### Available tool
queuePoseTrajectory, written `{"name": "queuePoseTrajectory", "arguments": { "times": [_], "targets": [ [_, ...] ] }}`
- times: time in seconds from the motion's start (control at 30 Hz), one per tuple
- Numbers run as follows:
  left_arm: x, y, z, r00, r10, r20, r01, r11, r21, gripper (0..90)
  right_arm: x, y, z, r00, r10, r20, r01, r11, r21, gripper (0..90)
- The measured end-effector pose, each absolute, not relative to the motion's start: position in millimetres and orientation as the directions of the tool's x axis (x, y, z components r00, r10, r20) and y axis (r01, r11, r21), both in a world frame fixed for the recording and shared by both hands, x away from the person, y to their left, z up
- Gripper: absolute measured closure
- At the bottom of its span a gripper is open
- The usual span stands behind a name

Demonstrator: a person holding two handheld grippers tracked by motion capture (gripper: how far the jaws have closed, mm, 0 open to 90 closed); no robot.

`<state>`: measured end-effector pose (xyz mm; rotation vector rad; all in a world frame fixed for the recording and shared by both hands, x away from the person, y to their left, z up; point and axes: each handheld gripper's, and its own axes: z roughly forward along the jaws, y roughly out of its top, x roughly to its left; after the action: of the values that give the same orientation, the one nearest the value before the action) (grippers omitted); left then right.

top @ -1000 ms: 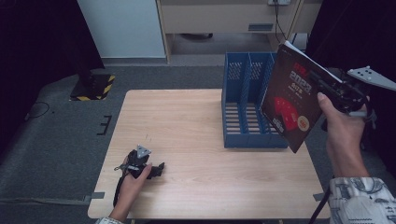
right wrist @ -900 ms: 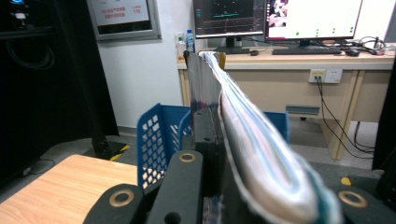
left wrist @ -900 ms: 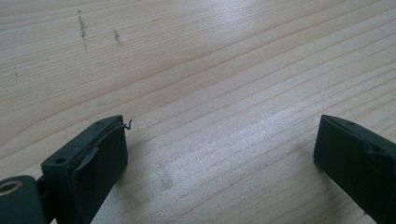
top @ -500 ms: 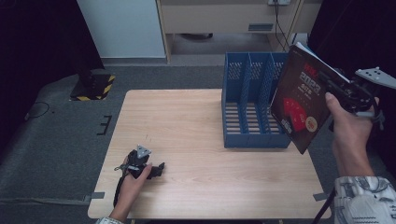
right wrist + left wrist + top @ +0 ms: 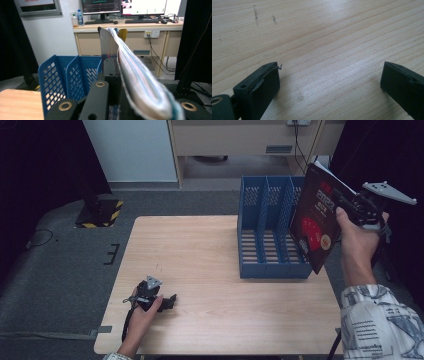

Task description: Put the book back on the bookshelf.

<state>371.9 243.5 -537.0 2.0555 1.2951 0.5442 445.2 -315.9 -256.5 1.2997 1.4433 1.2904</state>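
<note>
While the right gripper [image 5: 350, 206] hangs up off the table's right edge, its jaws are clamped flat on a dark red-covered magazine [image 5: 315, 222], and in the right gripper view that magazine [image 5: 130, 67] runs edge-on straight up between the jaws, pages fanning slightly at the top. It's held tilted, cover facing the table, lower corner dipping just past the right end of the blue file organizer [image 5: 272, 232], which stands at the right rear of the wooden table [image 5: 200, 250]. All three slots of that organizer look empty from above, so nothing is filed yet; the lift is done, the drop-in is what's left. My read: the magazine needs turning more upright and lining up over a slot, probably the rightmost one nearest it, before it goes down between the dividers. Over on the near-left of the table, the left gripper [image 5: 167, 301] rests low on the wood, jaws spread wide with bare tabletop [image 5: 324, 50] between them, gripping nothing. Beyond the organizer, a desk [image 5: 130, 27] with monitors sits in the background.
</note>
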Motion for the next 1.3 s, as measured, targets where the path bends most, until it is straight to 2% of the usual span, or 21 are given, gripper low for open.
{"name": "queuePoseTrajectory", "arguments": {
  "times": [0.37,0.67,1.3],
  "targets": [
    [372.0,243.6,-536.9,0.429,0.903,0.008,0.639,-0.31,0.704,1.6,476.4,-310.5,-258.8,-0.104,0.989,0.102,0.161,-0.084,0.983,87.1],
    [372.2,243.2,-537.0,0.428,0.904,0.008,0.639,-0.31,0.704,1.1,483.4,-308.9,-268.7,-0.085,0.989,0.117,0.121,-0.106,0.987,87.1],
    [372.2,243.0,-537.1,0.428,0.904,0.008,0.639,-0.309,0.704,1.0,487.3,-301.6,-286.9,-0.089,0.992,0.087,0.082,-0.08,0.993,87.1]
  ]
}}
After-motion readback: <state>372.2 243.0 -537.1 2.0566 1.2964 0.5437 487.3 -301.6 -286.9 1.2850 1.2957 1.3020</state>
